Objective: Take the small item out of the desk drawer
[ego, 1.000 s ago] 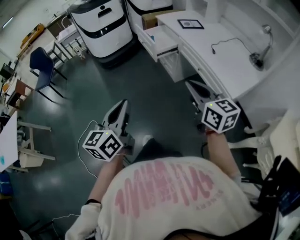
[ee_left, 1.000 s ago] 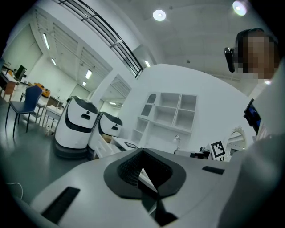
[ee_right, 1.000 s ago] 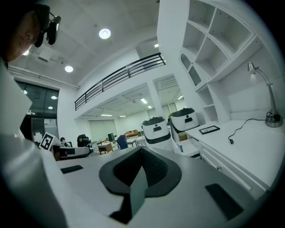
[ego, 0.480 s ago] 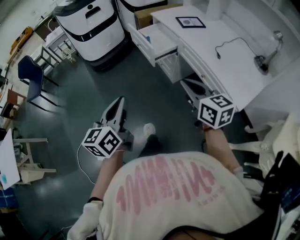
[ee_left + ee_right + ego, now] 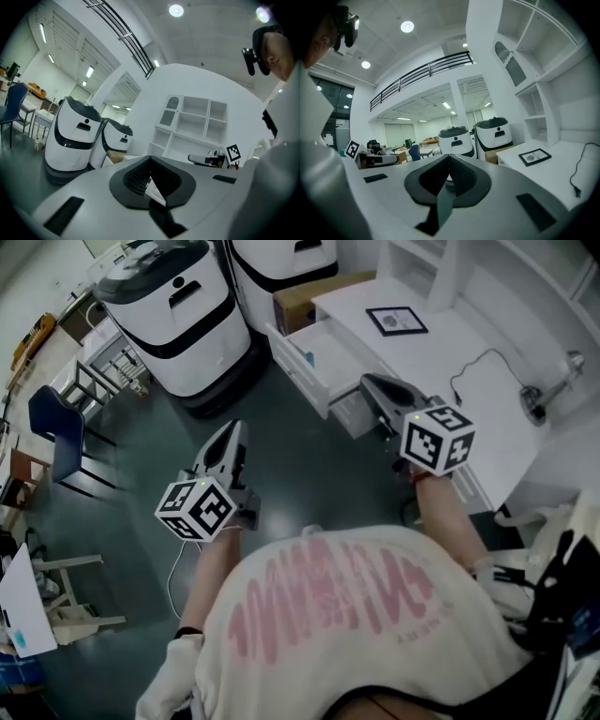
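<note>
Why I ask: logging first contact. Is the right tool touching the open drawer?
Apart. The right gripper view shows the right tool shut, its tips in free air against the distant room, no drawer at them.

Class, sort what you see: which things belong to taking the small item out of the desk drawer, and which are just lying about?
For the job:
open drawer
desk
left hand-held gripper, shut
right hand-held gripper, shut

Lying about:
picture frame
lamp
cardboard box
chair
white machines
</note>
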The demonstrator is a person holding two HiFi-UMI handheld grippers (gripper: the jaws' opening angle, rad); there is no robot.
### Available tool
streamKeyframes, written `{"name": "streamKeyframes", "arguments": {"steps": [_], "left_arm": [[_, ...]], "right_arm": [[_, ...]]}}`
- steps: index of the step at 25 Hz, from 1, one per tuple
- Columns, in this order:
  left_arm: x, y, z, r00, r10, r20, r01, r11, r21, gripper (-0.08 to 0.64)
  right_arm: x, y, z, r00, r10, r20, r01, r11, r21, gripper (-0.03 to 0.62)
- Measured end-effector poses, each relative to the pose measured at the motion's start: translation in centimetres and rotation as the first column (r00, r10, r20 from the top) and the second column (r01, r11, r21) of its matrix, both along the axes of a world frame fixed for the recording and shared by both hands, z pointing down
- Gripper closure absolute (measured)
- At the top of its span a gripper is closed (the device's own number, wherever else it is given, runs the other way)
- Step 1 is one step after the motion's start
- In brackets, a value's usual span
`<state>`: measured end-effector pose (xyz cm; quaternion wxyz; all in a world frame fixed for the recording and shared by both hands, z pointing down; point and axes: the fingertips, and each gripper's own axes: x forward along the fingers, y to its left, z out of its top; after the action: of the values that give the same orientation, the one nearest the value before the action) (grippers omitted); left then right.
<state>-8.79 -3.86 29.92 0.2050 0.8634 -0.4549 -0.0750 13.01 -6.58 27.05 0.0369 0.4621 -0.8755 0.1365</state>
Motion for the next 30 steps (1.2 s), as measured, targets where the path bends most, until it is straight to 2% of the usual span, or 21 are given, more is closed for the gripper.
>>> {"name": "streamKeyframes", "arguments": {"steps": [3,7,13,21,25,30], "left_arm": [[-0.7,-2.7,0.0,1.000,0.007,-0.004,-0.007,1.000,0.011,0.532],[-1.3,-4.6,1.1,1.000,0.027,-0.006,-0.027,1.000,0.004,0.532],[-0.2,-6.0,4.7,0.997,0.065,-0.040,-0.068,0.994,-0.088,0.532],[-1.7,-9.9,6.7,0.998,0.015,-0.060,-0.022,0.992,-0.122,0.532],[-3.5,-12.9,7.6,0.998,-0.024,-0.058,0.016,0.991,-0.136,0.532],[-5.3,-18.2,9.1,0.997,-0.069,-0.038,0.062,0.986,-0.156,0.532]], "right_arm": [[-0.4,-2.3,-0.4,1.000,0.015,-0.022,-0.015,1.000,0.018,0.575],[-0.6,-4.5,1.6,0.999,0.042,-0.033,-0.042,0.999,-0.022,0.575],[0.2,-6.3,5.2,0.997,0.064,-0.046,-0.069,0.991,-0.111,0.575],[-0.2,-11.3,8.4,0.998,0.070,0.008,-0.067,0.982,-0.176,0.575],[-1.0,-15.9,9.8,0.996,0.070,0.062,-0.056,0.976,-0.211,0.575],[-1.4,-22.8,12.0,0.993,0.076,0.088,-0.052,0.968,-0.245,0.575]]}}
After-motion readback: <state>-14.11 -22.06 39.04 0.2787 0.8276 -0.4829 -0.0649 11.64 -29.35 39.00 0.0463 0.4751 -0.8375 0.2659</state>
